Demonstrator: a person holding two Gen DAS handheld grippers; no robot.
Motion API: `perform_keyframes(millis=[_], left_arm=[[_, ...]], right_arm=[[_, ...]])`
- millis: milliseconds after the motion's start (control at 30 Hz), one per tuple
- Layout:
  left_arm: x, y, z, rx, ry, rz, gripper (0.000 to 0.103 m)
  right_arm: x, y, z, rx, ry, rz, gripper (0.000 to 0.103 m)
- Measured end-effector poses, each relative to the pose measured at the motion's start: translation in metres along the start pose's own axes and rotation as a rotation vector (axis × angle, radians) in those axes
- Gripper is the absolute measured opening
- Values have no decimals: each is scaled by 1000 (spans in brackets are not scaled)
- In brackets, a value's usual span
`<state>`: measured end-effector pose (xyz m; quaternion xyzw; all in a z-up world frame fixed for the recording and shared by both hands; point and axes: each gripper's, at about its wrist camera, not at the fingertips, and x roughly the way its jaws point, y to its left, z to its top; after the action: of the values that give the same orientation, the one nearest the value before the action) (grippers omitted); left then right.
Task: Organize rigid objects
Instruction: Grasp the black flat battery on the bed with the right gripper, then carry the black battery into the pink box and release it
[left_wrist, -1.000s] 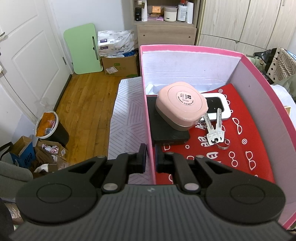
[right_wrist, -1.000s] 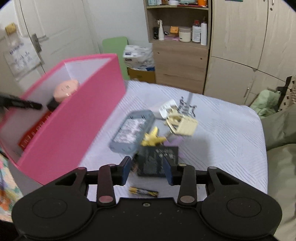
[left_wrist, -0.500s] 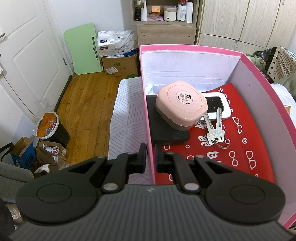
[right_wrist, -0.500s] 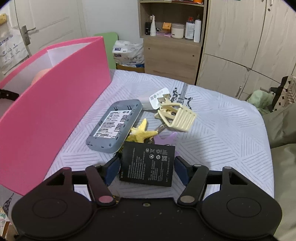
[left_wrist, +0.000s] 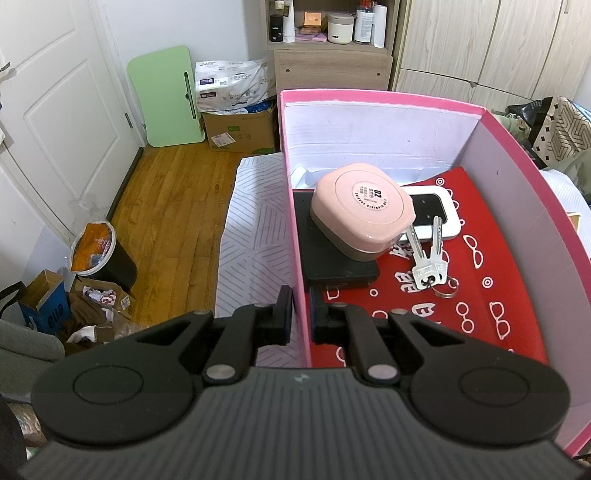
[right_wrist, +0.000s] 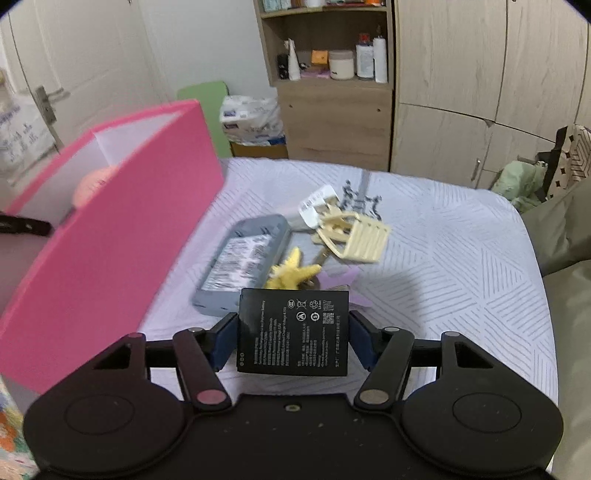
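My left gripper (left_wrist: 301, 314) is shut on the left wall of the pink box (left_wrist: 291, 236). Inside the box lie a pink square case (left_wrist: 360, 210) on a black flat box (left_wrist: 325, 258), a white device (left_wrist: 439, 214) and a pair of keys (left_wrist: 428, 258). My right gripper (right_wrist: 293, 334) is shut on a black flat battery (right_wrist: 293, 332), held above the bed. Beyond it lie a grey router (right_wrist: 243, 258), a yellow star (right_wrist: 291, 271), a purple star (right_wrist: 340, 278) and a cream hair claw (right_wrist: 354, 236). The pink box (right_wrist: 110, 240) stands to the left.
The bed has a white striped cover (right_wrist: 443, 258). A wooden shelf cabinet (right_wrist: 332, 110) and wardrobe doors stand behind. Left of the bed is wooden floor (left_wrist: 166, 206) with a bin (left_wrist: 96, 254) and cardboard boxes.
My right gripper has closed on the black battery and lifted it off the bed, rising and pulling back. My left gripper has kept its hold on the box wall.
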<state>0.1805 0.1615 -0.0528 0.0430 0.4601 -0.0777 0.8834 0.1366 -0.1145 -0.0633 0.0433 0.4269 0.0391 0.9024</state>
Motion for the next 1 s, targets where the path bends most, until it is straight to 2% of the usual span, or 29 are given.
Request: perform_keyframes(millis=[200,300,400,500,600,767,1000], left_arm=[[0,0,0,-5,-1,-2,7],[0,-1,0,-2,-1,-1,7],[0,0,0,-4,-1,-2,7],[0,0,0,-5,-1,-3,7],[0,0,0,-13,-3,-7,7],[1,1,0,-20,-6,-12,7],[1,1,0,-18,-6,-12,7]], right_arm=[[-41,23,18,-42,-97,85,68],[-59,39,36,-65,-140,209,68],[-63,63,58,-109,-128,343,68],[-51,87,82,-120,-65,454,68],[-26,111,103,-101,37,511,68],[29,147,126,-82,196,509,68],[101,161,124,97,340,472,68]])
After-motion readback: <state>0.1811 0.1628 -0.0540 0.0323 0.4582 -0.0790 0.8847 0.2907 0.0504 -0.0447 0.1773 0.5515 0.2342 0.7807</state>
